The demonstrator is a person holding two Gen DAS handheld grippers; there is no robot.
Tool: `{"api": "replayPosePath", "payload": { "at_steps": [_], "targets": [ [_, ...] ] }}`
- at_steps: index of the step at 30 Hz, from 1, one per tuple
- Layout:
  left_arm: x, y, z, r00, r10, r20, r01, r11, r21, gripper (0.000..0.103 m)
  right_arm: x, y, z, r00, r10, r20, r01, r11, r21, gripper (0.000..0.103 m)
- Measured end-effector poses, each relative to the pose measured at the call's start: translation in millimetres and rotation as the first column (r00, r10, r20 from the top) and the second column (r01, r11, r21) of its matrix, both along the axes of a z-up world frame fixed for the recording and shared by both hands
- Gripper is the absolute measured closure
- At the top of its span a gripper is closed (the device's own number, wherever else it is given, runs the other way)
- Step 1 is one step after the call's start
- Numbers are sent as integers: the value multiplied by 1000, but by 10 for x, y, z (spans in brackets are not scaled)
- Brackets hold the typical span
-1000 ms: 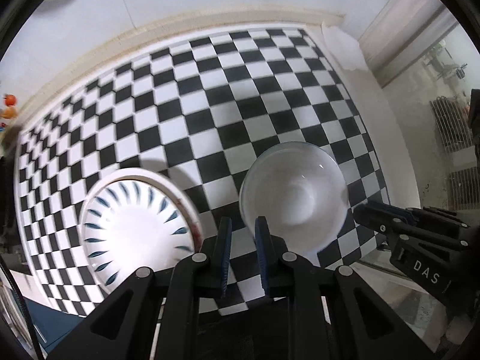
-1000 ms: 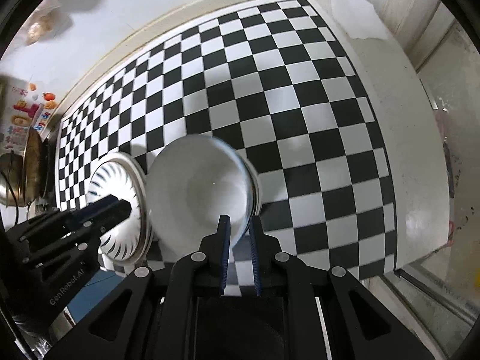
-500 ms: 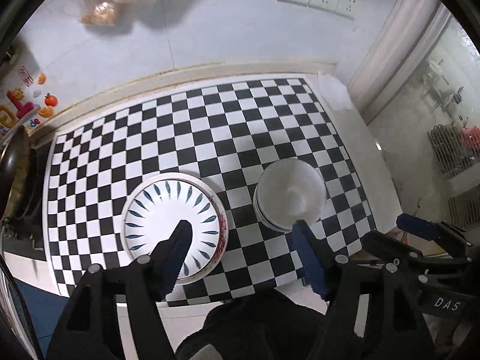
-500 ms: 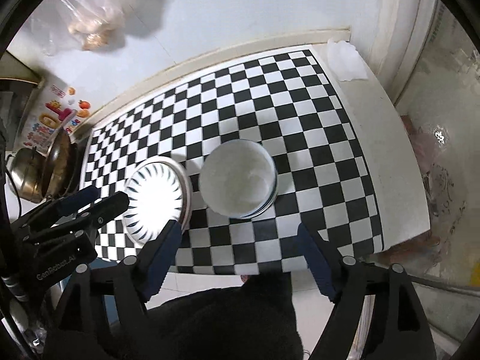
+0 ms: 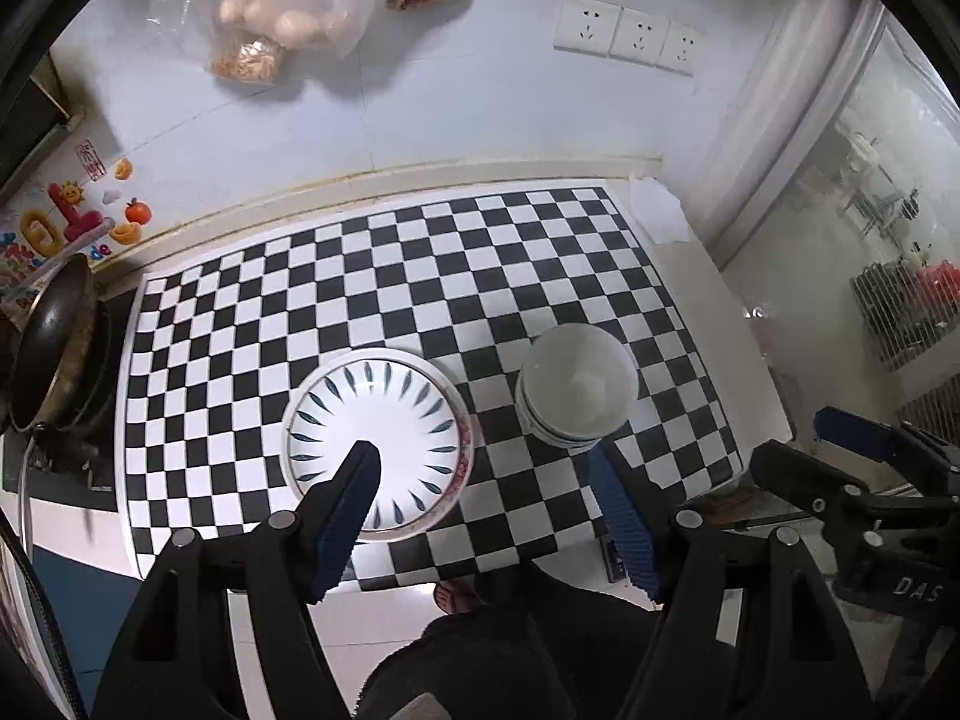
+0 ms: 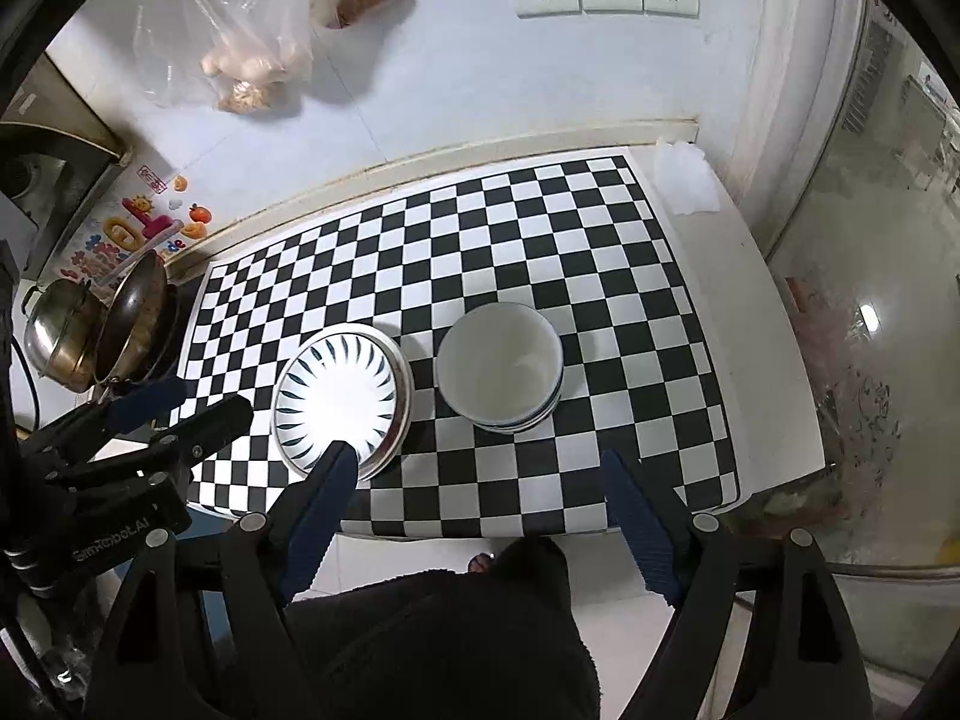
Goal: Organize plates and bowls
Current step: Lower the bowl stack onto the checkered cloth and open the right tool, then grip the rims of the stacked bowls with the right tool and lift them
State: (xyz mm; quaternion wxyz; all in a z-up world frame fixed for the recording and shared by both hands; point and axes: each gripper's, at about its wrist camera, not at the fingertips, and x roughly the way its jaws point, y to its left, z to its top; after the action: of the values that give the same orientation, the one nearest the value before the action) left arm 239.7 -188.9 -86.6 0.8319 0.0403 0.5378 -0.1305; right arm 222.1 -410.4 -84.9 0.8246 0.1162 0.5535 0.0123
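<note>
- Both grippers pulled up and back from the counter since a second ago; then the jaws were pinched nearly together right at the bowl rim, now the dishes look small and far below me.
- left gripper (image 5: 483,468): jaws spread and still opening, nothing between the pads, nothing held.
- right gripper (image 6: 474,468): same, jaws wide and still opening, empty.
- plate stack (image 5: 377,441) sits on the checkered mat (image 5: 420,276), left half, near the front edge; top plate white with dark blue petal marks round the rim, a red-patterned rim shows under it.
- bowl stack (image 5: 577,387) sits on the same mat just right of the plates, apart from them by about one row of squares; white bowls nested, thin blue rim lines visible in the right wrist view (image 6: 501,375).
- From my left camera the right gripper body shows at the right edge (image 5: 852,480); from my right camera the left one shows at the left edge (image 6: 150,420).
- wok (image 5: 54,348) on the stove at the mat's left side, a steel pot (image 6: 57,324) beside it.
- plastic bags (image 5: 288,12) hang on the wall, eggs inside one; wall sockets (image 5: 627,36) to their right.
- white cloth (image 5: 657,216) on the counter's far right corner.
- My dark clothing fills the bottom of both views.
</note>
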Motion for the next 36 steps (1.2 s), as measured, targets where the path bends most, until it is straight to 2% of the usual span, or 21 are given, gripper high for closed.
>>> {"api": "replayPosePath", "payload": {
  "at_steps": [9, 16, 20, 24, 27, 29, 32, 36],
  "targets": [
    [104, 50, -140, 999, 25, -38, -25, 1000, -15, 33, 27, 84, -11, 1000, 15, -21, -16, 1000, -16, 17],
    [405, 124, -511, 989, 83, -120, -87, 996, -32, 33, 272, -27, -336, 999, 4, -54, -3, 1000, 7, 17],
    [655, 101, -832, 973, 101, -206, -113, 993, -45, 33, 472, -185, -680, 996, -24, -90, 28, 999, 43, 17],
    [948, -16, -1196, 944, 86, -317, -119, 989, -87, 33, 678, -368, -1080, 989, -60, -137, 73, 993, 88, 17],
    [1165, -116, -1508, 900, 67, -431, -138, 981, -137, 33, 833, -530, -1431, 980, -82, -182, 112, 980, 163, 17],
    [1288, -196, -1705, 872, 54, -487, -148, 977, -157, 33, 924, -678, -1715, 971, -104, -213, 158, 955, 252, 17],
    [1445, -349, -2007, 829, 31, -558, -149, 975, -167, 33, 1001, -813, -2053, 958, -129, -258, 209, 926, 314, 17],
    [1575, -518, -2277, 795, 2, -607, -134, 976, -172, 33, 1064, -909, -2412, 943, -140, -302, 251, 894, 372, 18]
  ]
}}
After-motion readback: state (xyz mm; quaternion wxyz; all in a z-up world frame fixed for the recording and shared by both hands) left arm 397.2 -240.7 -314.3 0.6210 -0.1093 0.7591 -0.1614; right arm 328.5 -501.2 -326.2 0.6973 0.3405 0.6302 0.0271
